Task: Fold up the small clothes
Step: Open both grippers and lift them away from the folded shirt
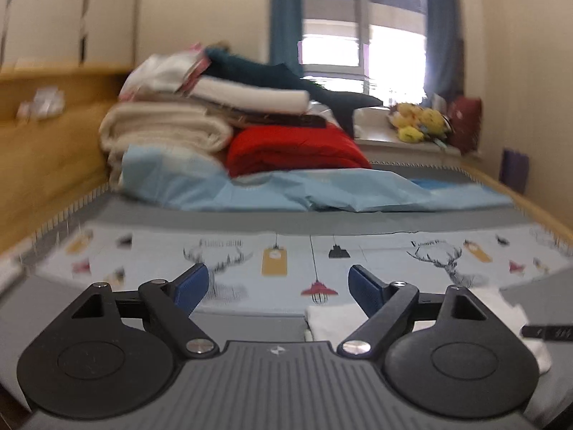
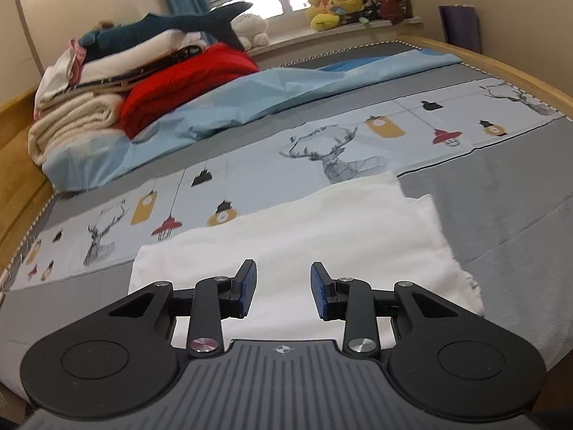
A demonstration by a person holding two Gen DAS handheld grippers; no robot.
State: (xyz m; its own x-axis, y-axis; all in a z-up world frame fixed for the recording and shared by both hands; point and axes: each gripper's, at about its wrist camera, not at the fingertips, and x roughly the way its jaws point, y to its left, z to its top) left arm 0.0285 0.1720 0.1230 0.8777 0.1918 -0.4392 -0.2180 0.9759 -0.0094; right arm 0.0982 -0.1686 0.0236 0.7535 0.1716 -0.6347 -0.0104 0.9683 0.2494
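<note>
White folded cloth garment [image 2: 304, 236] lies flat on the bed's grey printed cover [image 2: 501, 215], partly over the band of deer and lantern pictures. Right tongs [image 2: 283, 288] hover just above its near edge, blue pads spread apart and holding nothing. Left tongs [image 1: 278, 286] are spread wider, empty too, with the garment's corner [image 1: 333, 319] showing beneath the right-hand finger. Beyond lie a rumpled light blue sheet [image 2: 250, 96], a red quilt [image 2: 186, 82] and stacked cream blankets [image 2: 71, 122].
</note>
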